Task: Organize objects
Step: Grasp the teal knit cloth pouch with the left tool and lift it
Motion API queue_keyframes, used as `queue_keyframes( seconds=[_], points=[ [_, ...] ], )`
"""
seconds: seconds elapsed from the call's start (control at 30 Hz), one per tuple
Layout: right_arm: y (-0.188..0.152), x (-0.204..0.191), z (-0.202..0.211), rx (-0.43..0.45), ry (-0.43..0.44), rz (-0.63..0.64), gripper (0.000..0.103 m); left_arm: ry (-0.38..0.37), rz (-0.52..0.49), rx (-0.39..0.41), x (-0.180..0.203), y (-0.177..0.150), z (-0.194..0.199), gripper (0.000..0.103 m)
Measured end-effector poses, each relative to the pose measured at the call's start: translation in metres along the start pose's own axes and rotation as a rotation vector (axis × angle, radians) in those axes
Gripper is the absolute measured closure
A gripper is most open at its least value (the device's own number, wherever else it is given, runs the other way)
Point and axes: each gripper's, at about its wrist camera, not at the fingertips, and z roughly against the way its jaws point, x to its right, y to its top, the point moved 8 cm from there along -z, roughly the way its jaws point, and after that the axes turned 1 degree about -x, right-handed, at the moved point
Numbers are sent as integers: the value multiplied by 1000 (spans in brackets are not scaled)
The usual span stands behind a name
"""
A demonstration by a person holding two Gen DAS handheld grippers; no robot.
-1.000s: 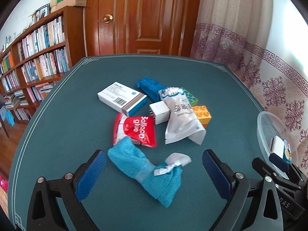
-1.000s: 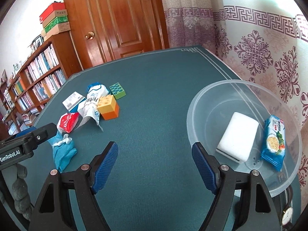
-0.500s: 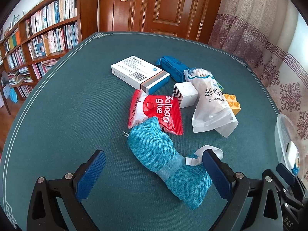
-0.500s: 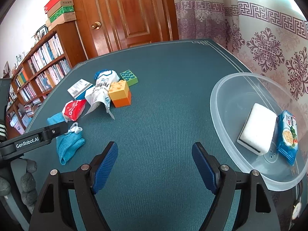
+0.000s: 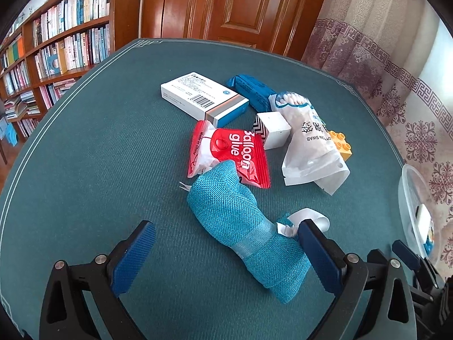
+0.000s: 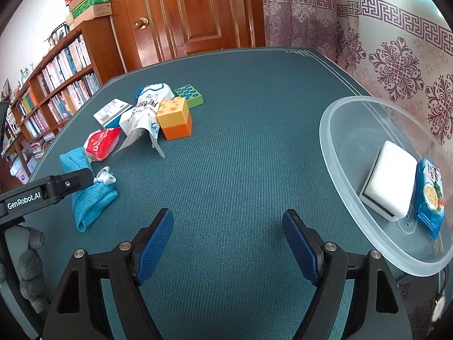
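Left wrist view: the green surface (image 5: 85, 147) runs off-frame. The clear bowl (image 5: 410, 198) is cut by the edge (contents blurred). The blue cloth bundle (image 5: 240, 221) lies between the spread left claw (image 5: 223, 255), partly hiding the glue packet (image 5: 229, 153). The right claw (image 6: 228, 243) is spread, empty.

two boxes (image 5: 203, 102), three blocks (image 6: 174, 119), one bowl (image 6: 334, 153).

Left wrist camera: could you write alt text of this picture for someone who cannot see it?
An open left gripper straddles a rolled teal cloth on a dark green table. Behind the cloth lie a red balloon glue packet, a white medicine box, a cotton swab bag and an orange block. A clear bowl sits at right.
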Motion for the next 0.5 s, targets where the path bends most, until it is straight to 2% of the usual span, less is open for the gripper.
queue_keyframes(
  seconds=[0.13,0.37,0.4,0.5],
  points=[
    [-1,1,1,-1,-8,1,23,-29,3,-7,4,-1,0,7],
    [-5,0,-2,-20,-30,8,22,-96,31,-25,15,-1,-5,29],
    [-6,-1,-2,-23,-28,12,21,-111,39,-30,17,-1,-5,34],
    [-7,-6,-6,-42,-17,42,10,-121,48,-23,19,-2,-4,38]
  ],
)
